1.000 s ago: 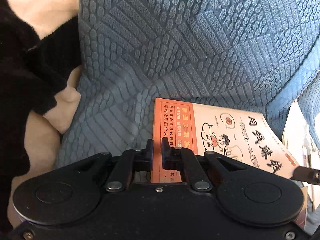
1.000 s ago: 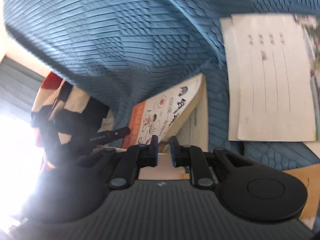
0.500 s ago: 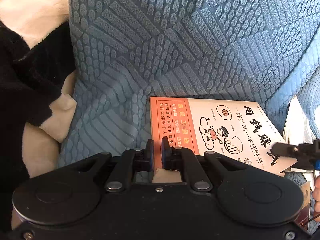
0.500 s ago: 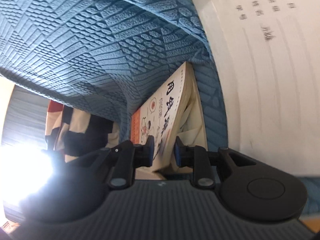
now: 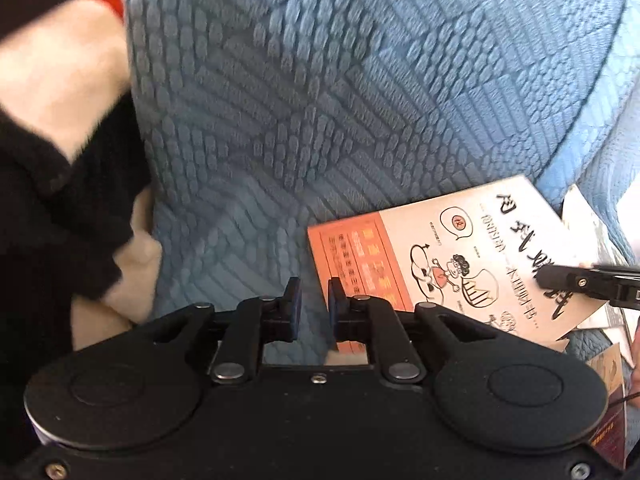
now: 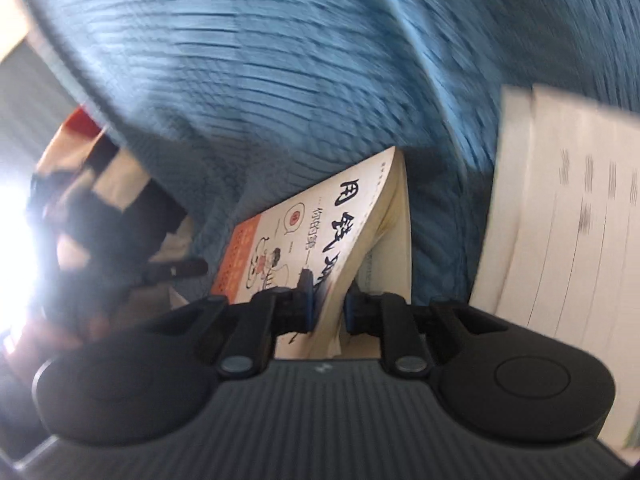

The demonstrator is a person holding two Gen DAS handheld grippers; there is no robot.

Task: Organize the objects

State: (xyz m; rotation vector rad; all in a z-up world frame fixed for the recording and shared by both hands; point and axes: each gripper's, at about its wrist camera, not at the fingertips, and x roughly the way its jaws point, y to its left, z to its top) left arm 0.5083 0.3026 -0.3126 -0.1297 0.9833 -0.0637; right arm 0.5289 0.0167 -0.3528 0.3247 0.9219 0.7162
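A paperback book (image 5: 460, 256) with an orange strip and a cartoon on its white cover lies tilted on the blue sofa cover. My left gripper (image 5: 312, 300) hovers just left of the book's orange edge. Its jaws are opening, and only blue fabric shows between them. My right gripper (image 6: 328, 300) has the book (image 6: 320, 216) between its jaws, which are closing on the cover and pages at the title edge. One of its fingers (image 5: 580, 280) lies on the cover in the left wrist view. The left gripper's finger (image 6: 176, 270) shows dark beside the book.
The textured blue sofa cover (image 5: 320, 100) fills the background. A black and cream plush blanket (image 5: 60, 140) lies at the left. White lined sheets (image 6: 560, 220) rest to the right of the book, and more papers (image 5: 600, 232) and an orange-brown booklet (image 5: 612, 400) sit at the right edge.
My left gripper's jaws have parted off the book's orange edge, and the book now sits to their right. My right gripper rolled and took the book's title edge between its jaws.
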